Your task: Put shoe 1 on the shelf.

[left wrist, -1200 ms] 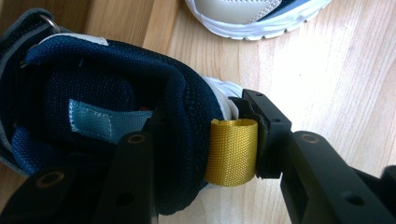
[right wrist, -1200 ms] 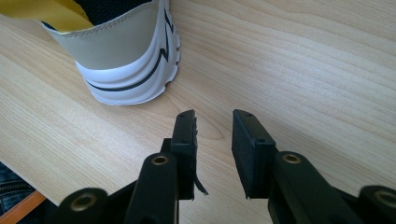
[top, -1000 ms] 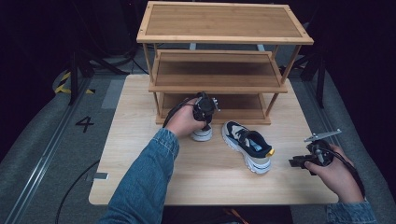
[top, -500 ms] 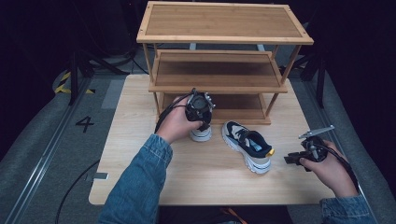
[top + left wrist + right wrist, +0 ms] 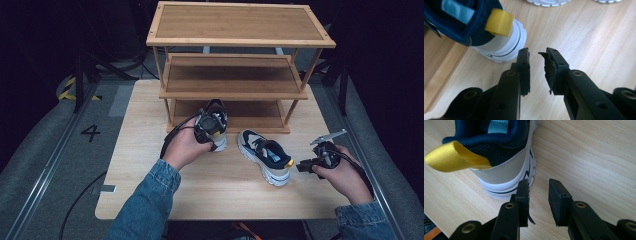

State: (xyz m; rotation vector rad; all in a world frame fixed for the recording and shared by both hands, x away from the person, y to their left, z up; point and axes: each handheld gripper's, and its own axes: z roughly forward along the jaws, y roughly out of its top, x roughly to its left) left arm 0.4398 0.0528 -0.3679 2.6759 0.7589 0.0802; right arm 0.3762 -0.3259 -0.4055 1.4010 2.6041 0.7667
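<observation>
My left fingers (image 5: 537, 72) just narrowed, empty, beside left sneaker (image 5: 486, 27) heel at rack (image 5: 240, 92) foot. Right fingers (image 5: 537, 202) slightly parted, empty, by right sneaker (image 5: 499, 157) on surface. Sneakers probably light; collar soft, pinch heel rim.

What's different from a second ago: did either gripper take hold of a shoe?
No. The left gripper has drawn back from the left shoe at the rack; its jaws have just been closing, with nothing between them. The right gripper edged toward the right shoe, gripping nothing. Both shoes kept their places on the table.
</observation>
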